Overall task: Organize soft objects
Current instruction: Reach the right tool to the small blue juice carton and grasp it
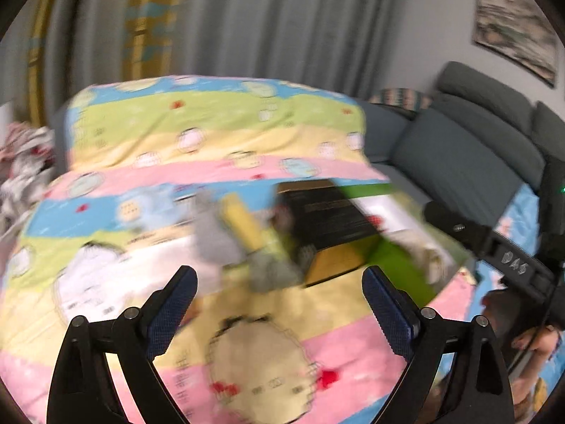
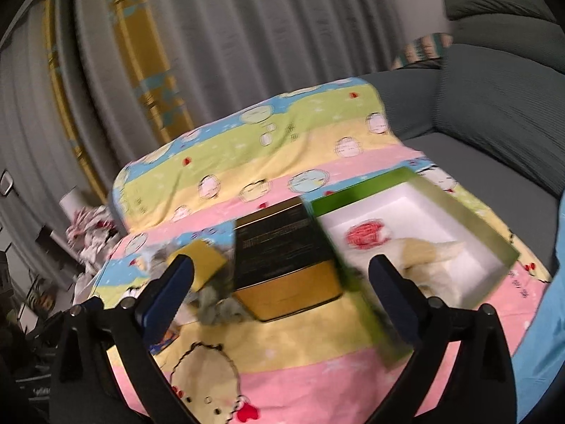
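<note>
On the striped blanket (image 2: pixel 303 349), the black-and-gold box (image 2: pixel 286 265) stands at twelve o'clock of the right gripper (image 2: pixel 282 282), blocking a straight reach. The green tray's (image 2: pixel 469 212) wall bars two o'clock; a grey-and-yellow soft heap (image 2: pixel 208 282) crowds ten o'clock. Bare blanket lies open at six.

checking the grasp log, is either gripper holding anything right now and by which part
Nothing is held. The left gripper and the right gripper both have their jaws spread wide with only the striped blanket showing between them.
</note>
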Available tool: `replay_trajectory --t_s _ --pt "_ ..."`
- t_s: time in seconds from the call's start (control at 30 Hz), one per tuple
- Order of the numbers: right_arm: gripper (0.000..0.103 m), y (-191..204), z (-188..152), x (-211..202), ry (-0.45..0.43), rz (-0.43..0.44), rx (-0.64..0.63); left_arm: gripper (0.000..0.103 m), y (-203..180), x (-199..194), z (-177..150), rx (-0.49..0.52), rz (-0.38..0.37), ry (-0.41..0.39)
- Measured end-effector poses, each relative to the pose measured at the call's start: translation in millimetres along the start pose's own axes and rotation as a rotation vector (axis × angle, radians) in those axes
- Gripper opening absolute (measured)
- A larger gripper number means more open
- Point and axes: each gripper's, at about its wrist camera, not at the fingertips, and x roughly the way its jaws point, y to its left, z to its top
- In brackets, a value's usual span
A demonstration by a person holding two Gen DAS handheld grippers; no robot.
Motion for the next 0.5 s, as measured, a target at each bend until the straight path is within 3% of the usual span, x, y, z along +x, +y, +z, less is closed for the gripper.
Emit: replay_trajectory --t_s 0.2,0.3,0.43,0.5 --pt "0.1 35.7 -11.7 14.6 0.061 0.032 -0.069 0.095 57.0 -5.8 -25.9 -0.061 0.15 0.004" --pt "0.1 46.5 -18.4 22.2 0.096 0.047 -0.089 0.095 89.0 1.6 -34.1 -0.155 0.225 0.06" --pt "0.1 53.7 -25.3 33.8 0.141 0.055 -0.101 0.095 126.0 -2.7 -37.0 -0.309 0.217 0.064" --pt "0.1 59.3 -29.8 41.2 0.166 0.064 -0.103 0.095 137.4 -3.3 -38.9 -0.338 0.276 0.076"
